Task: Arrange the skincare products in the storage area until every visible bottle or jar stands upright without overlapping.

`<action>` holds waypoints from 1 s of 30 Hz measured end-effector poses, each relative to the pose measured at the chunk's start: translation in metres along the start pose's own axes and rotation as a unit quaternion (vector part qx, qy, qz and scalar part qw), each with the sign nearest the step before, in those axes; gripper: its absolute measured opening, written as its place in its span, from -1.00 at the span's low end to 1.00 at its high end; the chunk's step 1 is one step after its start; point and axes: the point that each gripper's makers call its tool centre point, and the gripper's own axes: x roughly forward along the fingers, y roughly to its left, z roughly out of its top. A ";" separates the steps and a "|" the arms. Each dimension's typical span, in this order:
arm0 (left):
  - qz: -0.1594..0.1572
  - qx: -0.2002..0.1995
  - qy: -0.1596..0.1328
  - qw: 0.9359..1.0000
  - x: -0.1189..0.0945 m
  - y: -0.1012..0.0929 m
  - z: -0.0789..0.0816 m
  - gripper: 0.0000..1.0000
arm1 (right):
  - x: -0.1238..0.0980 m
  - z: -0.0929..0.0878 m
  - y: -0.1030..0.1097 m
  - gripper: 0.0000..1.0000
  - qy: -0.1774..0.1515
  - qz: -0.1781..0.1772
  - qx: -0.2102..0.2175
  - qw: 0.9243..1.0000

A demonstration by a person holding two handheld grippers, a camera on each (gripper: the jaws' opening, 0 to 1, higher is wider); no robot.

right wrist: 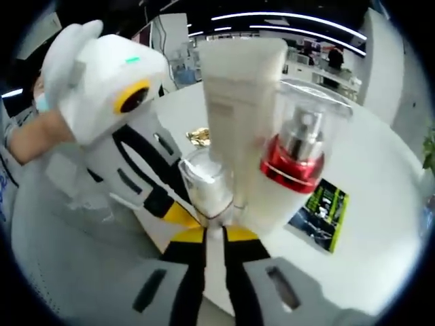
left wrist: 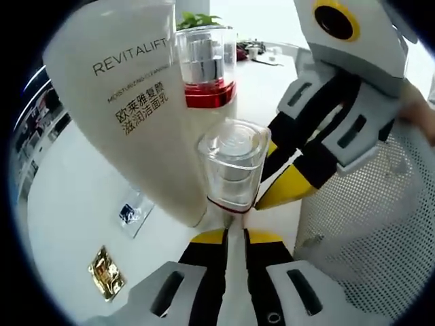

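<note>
Mid-arranging: left tongs (left wrist: pixel 230 234) and right tongs (right wrist: pixel 214 231) both near-closed at the base of the small clear-capped bottle (left wrist: pixel 231 166), beside the Revitalift tube (left wrist: pixel 136 102) and red-banded bottle (left wrist: pixel 206 64) on the white counter (left wrist: pixel 75 197); next, probably a steady upright release.

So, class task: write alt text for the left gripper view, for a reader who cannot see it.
A cream Revitalift tube stands beside a red-banded pump bottle and a small clear-capped bottle on a white table. The left hand-held gripper sits just below the small bottle, the right hand-held gripper beside it. Two sachets lie nearby.
</note>
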 end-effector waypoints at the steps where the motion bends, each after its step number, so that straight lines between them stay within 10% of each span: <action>1: 0.002 -0.001 -0.001 1.000 0.000 0.000 0.000 -0.89 | 0.000 0.000 0.000 -0.83 0.000 0.000 0.001 1.000; 30: 0.015 -0.007 -0.015 1.000 0.005 0.004 0.005 -0.89 | 0.001 -0.001 -0.009 -0.89 0.004 -0.019 0.005 1.000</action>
